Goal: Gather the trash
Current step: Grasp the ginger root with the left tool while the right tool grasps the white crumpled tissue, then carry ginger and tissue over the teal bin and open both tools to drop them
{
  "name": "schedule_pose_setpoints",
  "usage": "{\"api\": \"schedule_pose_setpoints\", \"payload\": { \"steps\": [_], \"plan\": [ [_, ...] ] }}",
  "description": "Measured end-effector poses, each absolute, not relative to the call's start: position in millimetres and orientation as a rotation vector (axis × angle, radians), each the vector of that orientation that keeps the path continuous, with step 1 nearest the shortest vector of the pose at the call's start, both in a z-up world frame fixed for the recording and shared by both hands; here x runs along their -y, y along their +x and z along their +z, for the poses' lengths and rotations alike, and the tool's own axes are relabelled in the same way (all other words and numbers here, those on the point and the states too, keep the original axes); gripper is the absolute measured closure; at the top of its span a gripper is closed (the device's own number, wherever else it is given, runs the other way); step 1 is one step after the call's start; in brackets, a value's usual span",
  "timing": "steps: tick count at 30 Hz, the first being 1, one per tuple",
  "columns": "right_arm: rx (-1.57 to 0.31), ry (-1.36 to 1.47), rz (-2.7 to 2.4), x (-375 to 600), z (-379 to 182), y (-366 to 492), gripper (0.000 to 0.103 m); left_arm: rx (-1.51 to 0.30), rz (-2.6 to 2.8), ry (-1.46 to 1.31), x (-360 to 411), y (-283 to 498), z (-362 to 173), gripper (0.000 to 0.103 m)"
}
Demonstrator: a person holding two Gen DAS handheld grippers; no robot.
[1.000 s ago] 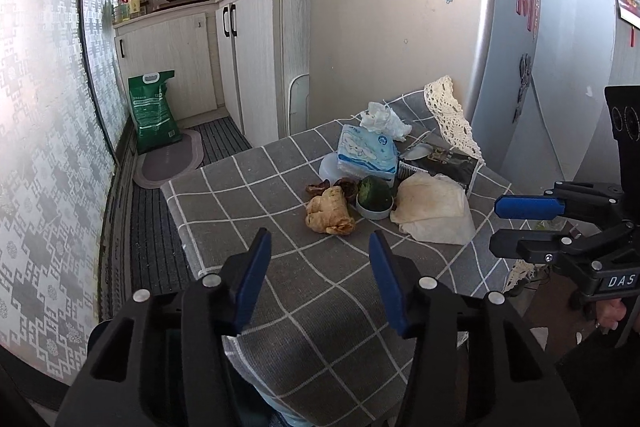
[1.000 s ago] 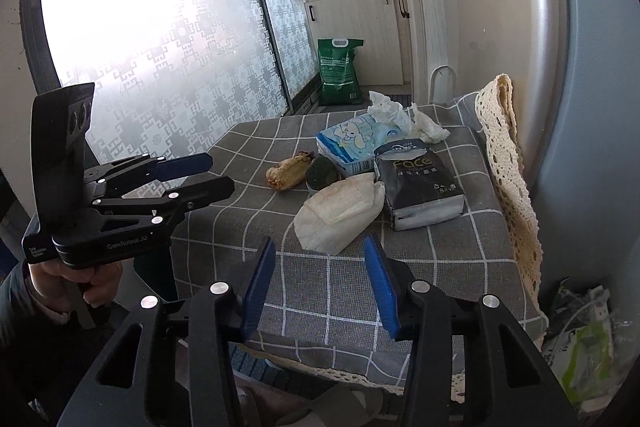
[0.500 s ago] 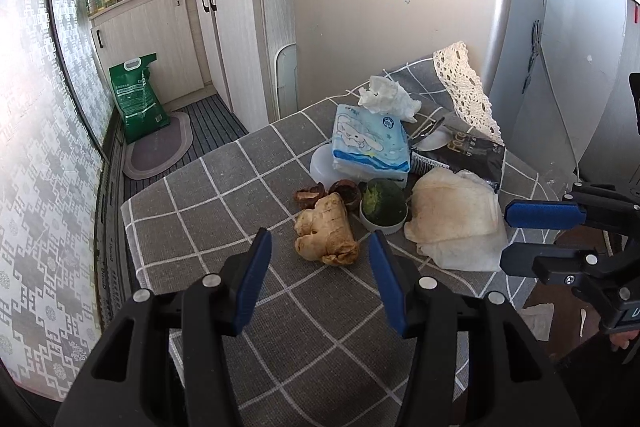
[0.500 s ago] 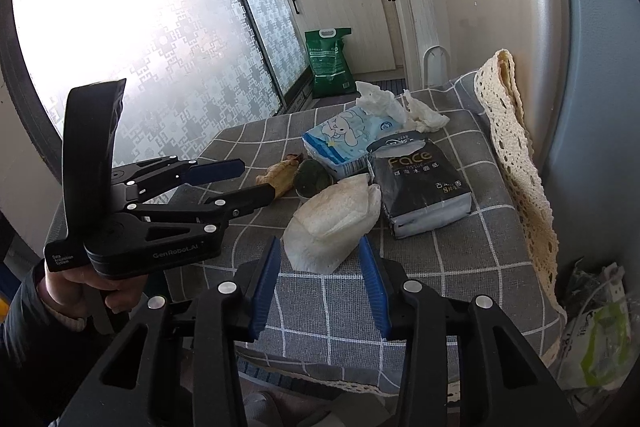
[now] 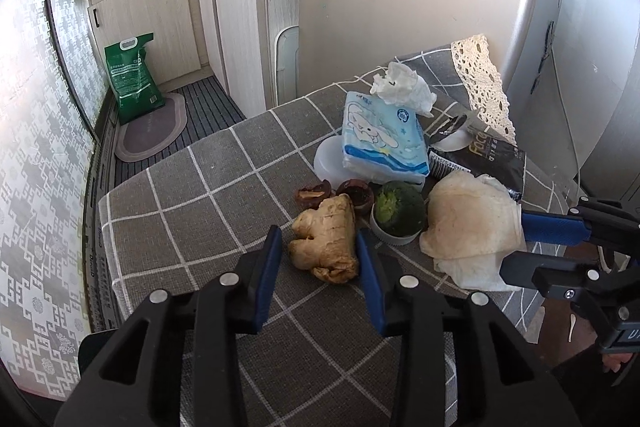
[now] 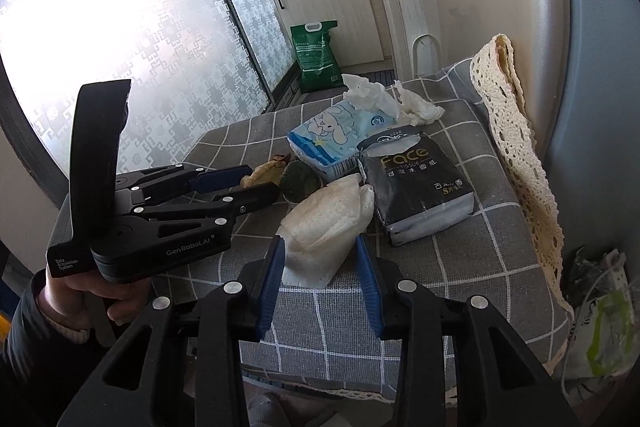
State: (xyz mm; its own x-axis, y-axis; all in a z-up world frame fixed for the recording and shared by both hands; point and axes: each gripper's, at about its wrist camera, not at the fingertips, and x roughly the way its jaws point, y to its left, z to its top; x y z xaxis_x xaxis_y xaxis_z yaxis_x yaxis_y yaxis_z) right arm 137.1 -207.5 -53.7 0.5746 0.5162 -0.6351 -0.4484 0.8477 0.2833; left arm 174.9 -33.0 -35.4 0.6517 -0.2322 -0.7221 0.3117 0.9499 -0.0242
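1. Up close on the checked counter (image 5: 192,227): left claw (image 5: 318,239) narrowed, just been closing around the ginger chunk (image 5: 322,227), still a small gap on one side.
2. Next to that: right claw (image 6: 319,247), also been closing, straddling the greasy crumpled napkin (image 6: 328,215). Can't tell if actually pinching.
3. Just behind: green lump in a small white cup (image 5: 400,213), two brown shells (image 5: 334,193).
4. Further back: blue tissue pack (image 5: 380,139), black tissue pack (image 6: 416,183), wadded white tissues (image 5: 402,87) at the far edge.
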Motion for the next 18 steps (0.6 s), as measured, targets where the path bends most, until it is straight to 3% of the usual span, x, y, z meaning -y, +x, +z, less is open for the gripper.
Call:
{"api": "schedule_pose_setpoints", "payload": {
  "steps": [2,10,18],
  "plan": [
    [-0.776,0.093,0.561,205.2,-53.4,137.3,0.067,-0.793,-0.305,0.089,32.0,172.8,-36.2,0.067],
    [-0.76,0.012,0.526,189.0,-51.6,136.7,0.09,-0.752,-0.311,0.023,26.0,154.0,-33.5,0.067],
    [-0.681,-0.033,0.512,179.6,-34.3,127.3,0.091,-0.679,-0.288,-0.019,15.3,125.8,-25.2,0.067]
  ]
}}
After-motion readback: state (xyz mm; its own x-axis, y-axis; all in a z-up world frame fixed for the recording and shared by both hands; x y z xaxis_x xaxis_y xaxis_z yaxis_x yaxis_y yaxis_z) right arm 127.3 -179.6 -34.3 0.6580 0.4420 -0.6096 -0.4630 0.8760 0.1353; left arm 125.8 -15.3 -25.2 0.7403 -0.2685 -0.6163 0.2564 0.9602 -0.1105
